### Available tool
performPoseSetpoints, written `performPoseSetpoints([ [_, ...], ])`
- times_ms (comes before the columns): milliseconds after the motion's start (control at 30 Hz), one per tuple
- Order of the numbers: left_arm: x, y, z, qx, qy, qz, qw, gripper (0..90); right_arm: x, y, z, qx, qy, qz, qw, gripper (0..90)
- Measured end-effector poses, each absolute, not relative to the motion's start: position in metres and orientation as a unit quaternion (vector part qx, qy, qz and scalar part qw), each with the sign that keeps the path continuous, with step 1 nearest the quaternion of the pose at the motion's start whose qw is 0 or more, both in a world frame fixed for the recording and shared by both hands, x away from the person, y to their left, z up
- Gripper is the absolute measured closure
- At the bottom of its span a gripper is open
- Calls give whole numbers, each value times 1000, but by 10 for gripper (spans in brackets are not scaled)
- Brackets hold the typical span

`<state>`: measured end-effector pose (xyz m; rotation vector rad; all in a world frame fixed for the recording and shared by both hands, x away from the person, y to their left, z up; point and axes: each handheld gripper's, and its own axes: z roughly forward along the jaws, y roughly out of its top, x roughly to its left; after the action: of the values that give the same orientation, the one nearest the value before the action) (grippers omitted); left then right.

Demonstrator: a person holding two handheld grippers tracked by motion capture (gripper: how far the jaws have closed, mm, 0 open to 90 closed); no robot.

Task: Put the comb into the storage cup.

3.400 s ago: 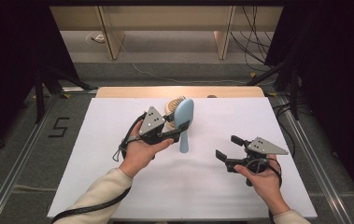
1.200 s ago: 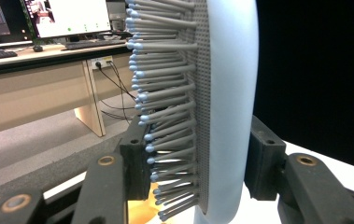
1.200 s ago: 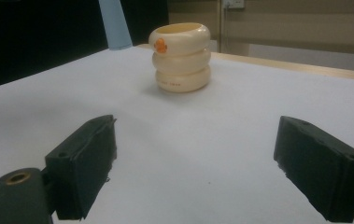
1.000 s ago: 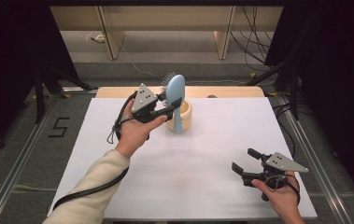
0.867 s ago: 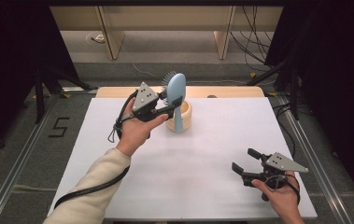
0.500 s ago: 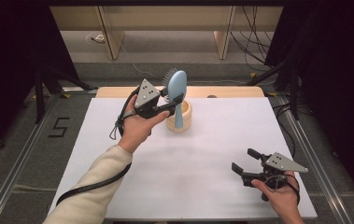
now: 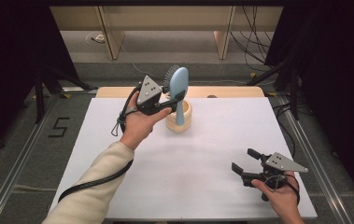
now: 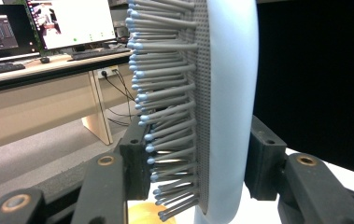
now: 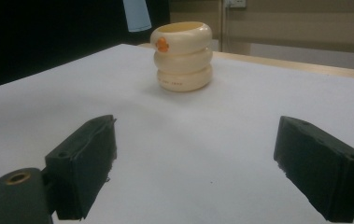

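While held, hairbrush (image 7: 178, 88) above cup (image 7: 179, 122).

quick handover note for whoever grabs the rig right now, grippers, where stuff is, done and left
Left hand-held gripper: shut on the light blue hairbrush, clamped across the head, bristles against one jaw, held upright with the handle pointing down over the cream ribbed cup.
Right hand-held gripper: open, holding nothing, low over the near right of the white table.
Done: brush lifted and brought above the cup at the far middle of the table.
Left, likely: lower the handle into the cup and release. Handle tip looks not yet inside.
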<state>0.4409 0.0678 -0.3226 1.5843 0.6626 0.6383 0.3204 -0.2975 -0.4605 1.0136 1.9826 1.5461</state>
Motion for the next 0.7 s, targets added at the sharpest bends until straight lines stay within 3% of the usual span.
performPoseSetpoints([
  [700, 448, 65, -313, 684, 283, 282, 611, 511, 321, -298, -461, 365, 715, 557, 214, 140],
])
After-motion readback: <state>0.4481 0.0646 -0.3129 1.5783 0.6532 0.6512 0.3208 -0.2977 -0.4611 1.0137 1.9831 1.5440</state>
